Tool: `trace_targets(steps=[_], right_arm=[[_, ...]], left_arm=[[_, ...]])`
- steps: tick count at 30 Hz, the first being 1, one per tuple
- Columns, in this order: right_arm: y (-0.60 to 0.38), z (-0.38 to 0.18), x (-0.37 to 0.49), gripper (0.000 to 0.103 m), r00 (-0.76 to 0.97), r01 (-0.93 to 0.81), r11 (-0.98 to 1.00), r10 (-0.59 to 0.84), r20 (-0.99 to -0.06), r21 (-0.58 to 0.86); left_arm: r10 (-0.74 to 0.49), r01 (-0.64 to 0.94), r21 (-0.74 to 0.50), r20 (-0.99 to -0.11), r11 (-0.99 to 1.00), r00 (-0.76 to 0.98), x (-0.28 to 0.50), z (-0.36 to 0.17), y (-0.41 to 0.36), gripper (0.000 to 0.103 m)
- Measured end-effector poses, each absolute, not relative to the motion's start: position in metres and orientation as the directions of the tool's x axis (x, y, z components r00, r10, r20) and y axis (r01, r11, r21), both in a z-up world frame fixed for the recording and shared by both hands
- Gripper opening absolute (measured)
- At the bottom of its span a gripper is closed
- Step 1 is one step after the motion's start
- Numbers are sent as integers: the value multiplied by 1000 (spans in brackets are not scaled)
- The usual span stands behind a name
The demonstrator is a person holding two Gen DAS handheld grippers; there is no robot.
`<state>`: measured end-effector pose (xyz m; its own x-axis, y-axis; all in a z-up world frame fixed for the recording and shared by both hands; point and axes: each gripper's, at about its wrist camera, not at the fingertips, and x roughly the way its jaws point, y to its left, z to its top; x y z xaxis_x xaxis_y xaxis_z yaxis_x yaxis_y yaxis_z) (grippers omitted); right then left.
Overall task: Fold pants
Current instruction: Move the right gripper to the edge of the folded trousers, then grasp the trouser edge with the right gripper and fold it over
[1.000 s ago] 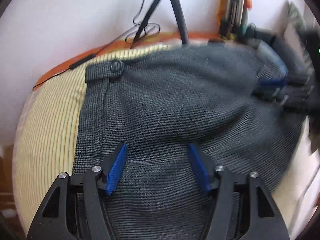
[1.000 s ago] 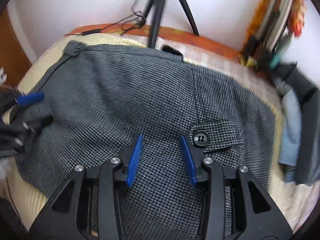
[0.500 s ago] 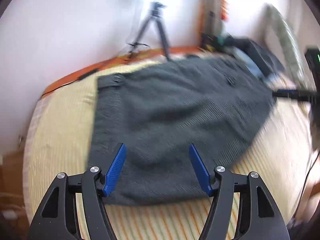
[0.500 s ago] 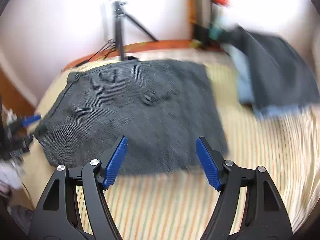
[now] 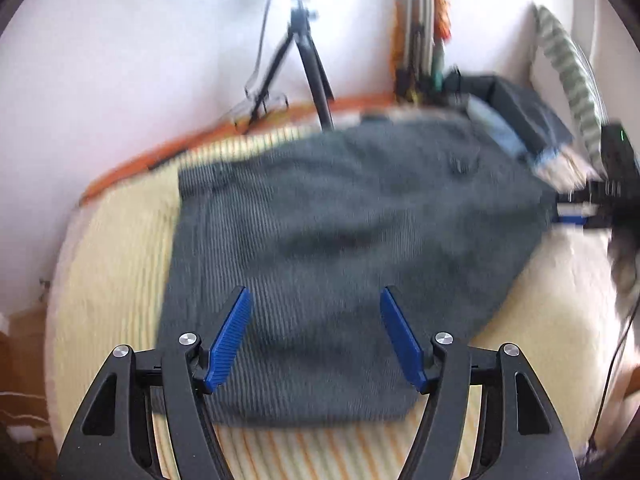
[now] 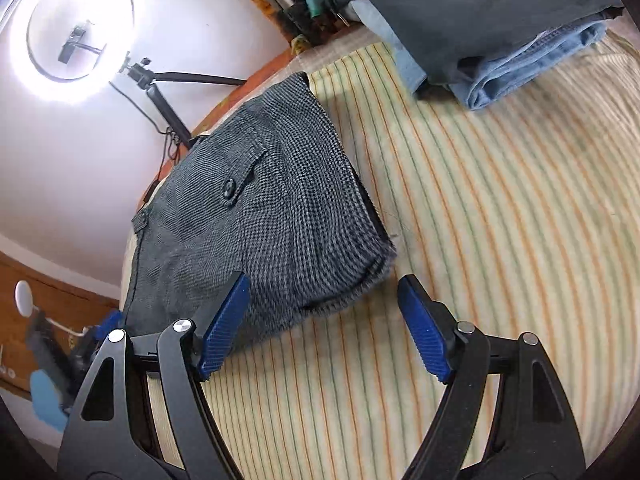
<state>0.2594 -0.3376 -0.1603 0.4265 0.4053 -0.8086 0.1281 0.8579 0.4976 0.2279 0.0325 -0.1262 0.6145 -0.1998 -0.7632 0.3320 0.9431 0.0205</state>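
The grey houndstooth pants [image 6: 264, 240] lie folded into a thick pad on the striped bed [image 6: 500, 240]. Left tool [image 5: 314, 334] and right tool [image 6: 322, 322] both gape wide, empty. The soft, limp, layered cloth likely wants gripping at its corner edges.

Bed's got a yellowish striped sheet [image 6: 500, 220]. The folded grey checked pants [image 6: 276, 224] lie flat on it, and a pile of dark and light-blue folded clothes [image 6: 492, 28] sits well apart.

Glaring ring light [image 6: 76, 36], left-view blur
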Motion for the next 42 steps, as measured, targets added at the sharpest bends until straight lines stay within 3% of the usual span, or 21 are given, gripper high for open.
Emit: trace_targets(steps=[8,11,13,15,18,21,32,42], right_arm=[[-332,-161,264,79,514,216,841,335,-790,497],[-325,-161,266,78,526,228,849,305,-794,477],[-321,-162,269,64,527,221,855,300,-795,469],[-317,-162,271,41,526,210,866,292,-799,454],[-313,-157,273,22,537,198,883,266,-801,426],[-313,-147,274,16,548,184,885,269,-792,428],[-283,-94,269,14,623,36,945,233,-747,325],[-231,-51,261,14,674,-143,965,257,-692,219]], left_arm=[[-198,277,-15,-738,961,645,275,-138,-6,67],[-158,266,23,-755,964,636,284,-157,-17,67],[-134,268,46,-776,962,616,287,-173,-21,67],[-131,276,60,-772,959,622,285,-181,-22,68],[-137,275,44,-785,960,604,288,-178,-19,69],[-145,272,32,-784,962,603,283,-169,-12,69],[-167,351,70,-782,934,600,259,-178,-14,69],[-297,149,-262,-728,954,618,234,-118,105,69]])
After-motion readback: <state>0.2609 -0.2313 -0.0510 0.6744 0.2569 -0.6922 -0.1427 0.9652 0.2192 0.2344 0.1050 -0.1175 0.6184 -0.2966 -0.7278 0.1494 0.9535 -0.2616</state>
